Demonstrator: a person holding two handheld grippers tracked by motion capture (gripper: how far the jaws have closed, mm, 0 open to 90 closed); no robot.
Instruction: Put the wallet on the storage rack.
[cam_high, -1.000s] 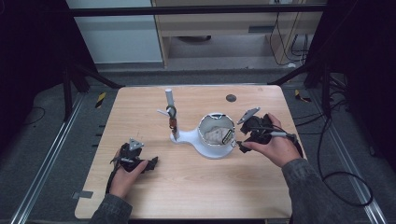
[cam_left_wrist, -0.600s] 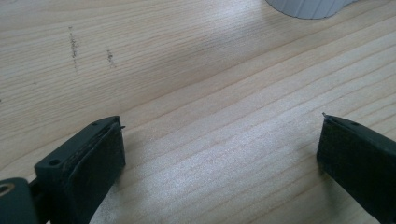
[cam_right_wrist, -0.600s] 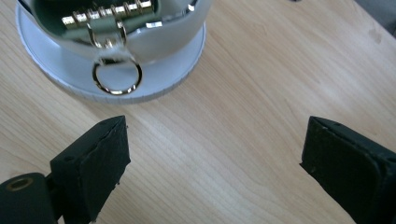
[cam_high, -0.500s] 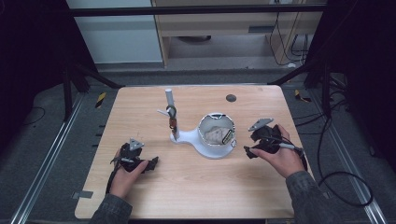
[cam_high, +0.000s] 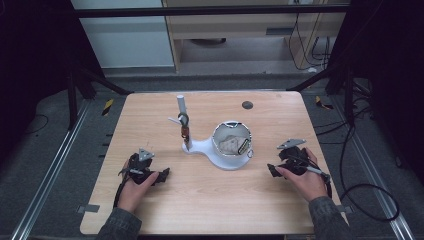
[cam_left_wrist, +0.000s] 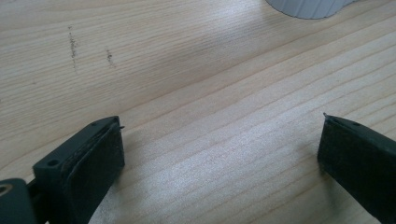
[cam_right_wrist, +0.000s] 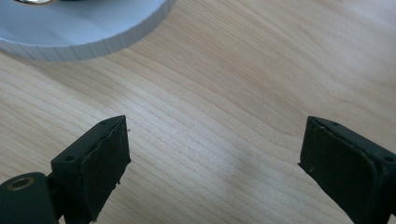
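The white stand (cam_high: 220, 152) sits on the table between the two grippers, just beyond the right gripper (cam_high: 272, 170) and farther off from the left gripper (cam_high: 162, 176). Its flat base, ribbed along the edge (cam_right_wrist: 93, 44), widens into a round cup (cam_high: 231, 140) with a metal rim, holding something pale and crumpled. From the base's narrow end, on the left gripper's side, a thin white post (cam_high: 181, 107) rises upright, with a small dark and brown piece (cam_high: 184, 127) fixed partway up it.

High view overhead; both gripper views close over shared table (cam_high: 210, 200).
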